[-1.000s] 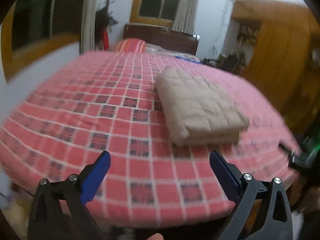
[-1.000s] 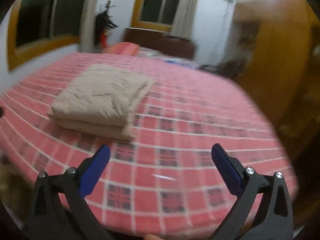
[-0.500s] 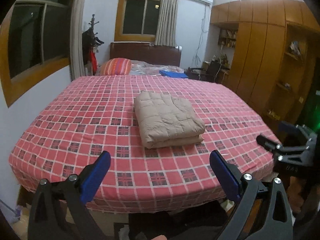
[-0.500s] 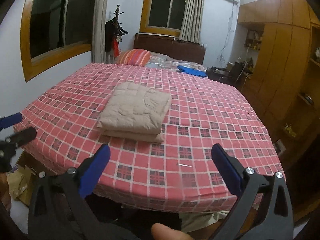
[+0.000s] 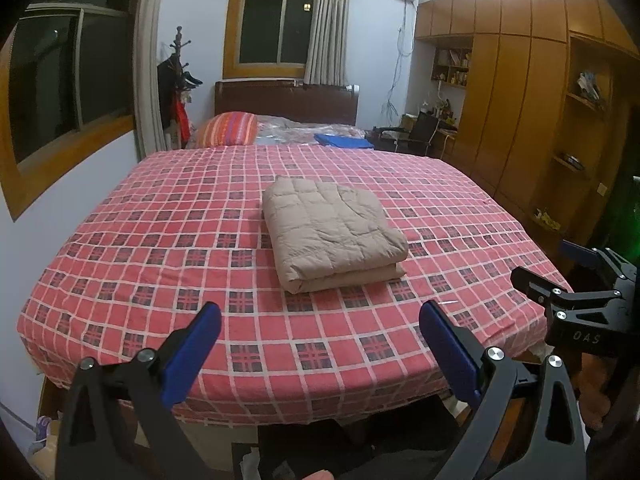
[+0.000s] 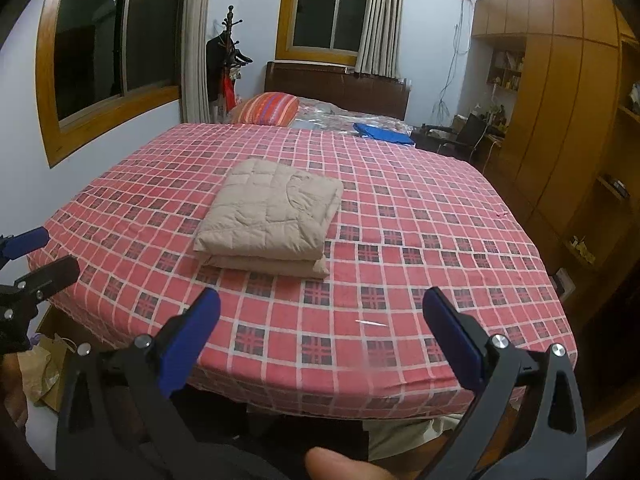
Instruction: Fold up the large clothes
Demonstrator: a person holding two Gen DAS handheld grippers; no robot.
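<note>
A beige quilted garment (image 5: 334,232), folded into a neat rectangle, is seen lying in the middle of the bed (image 5: 160,240) on a red checked sheet. The left gripper (image 5: 320,336) and right gripper (image 6: 322,328) are held off the bed's near edge, jaws spread wide and empty, well apart from the garment.

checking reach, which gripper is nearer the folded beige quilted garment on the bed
Neither clearly. The left gripper and right gripper are both open, off the foot of the bed, the folded beige quilted garment lying ahead of both; left sits to its left, right to its right.
</note>
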